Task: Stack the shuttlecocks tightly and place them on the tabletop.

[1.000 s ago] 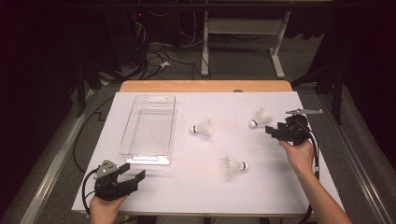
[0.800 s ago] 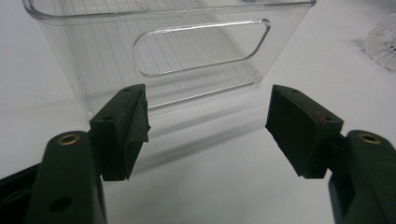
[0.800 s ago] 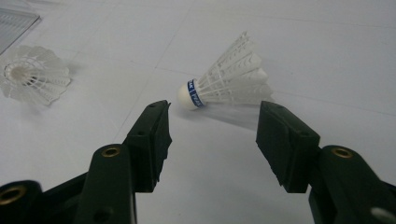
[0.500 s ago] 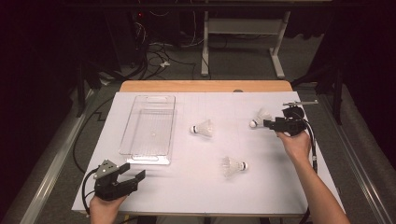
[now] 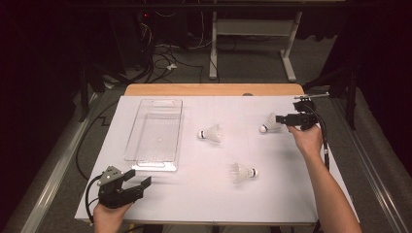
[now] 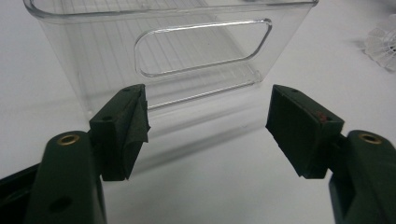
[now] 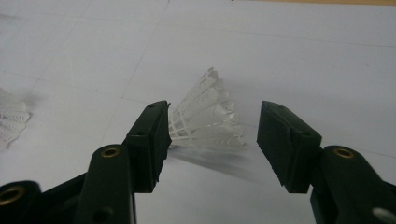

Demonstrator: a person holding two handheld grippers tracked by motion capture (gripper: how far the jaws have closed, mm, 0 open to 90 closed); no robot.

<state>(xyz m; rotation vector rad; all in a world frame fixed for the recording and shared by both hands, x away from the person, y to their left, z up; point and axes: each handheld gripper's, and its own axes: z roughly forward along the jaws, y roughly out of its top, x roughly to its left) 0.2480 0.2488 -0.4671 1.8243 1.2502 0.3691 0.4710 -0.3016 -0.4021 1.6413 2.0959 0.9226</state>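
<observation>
Right gripper view has the right gripper straddling the far-right shuttlecock on the white table, jaws wide and just narrowing, pads not yet pressing; next, probably, squeeze gently

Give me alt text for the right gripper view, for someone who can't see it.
Two black jaws of the right gripper stand open around the skirt of a white feathered shuttlecock lying on a white table sheet; the left jaw looks close to the feathers, the right one clear. Part of another white shuttlecock sits at the left edge.
</observation>
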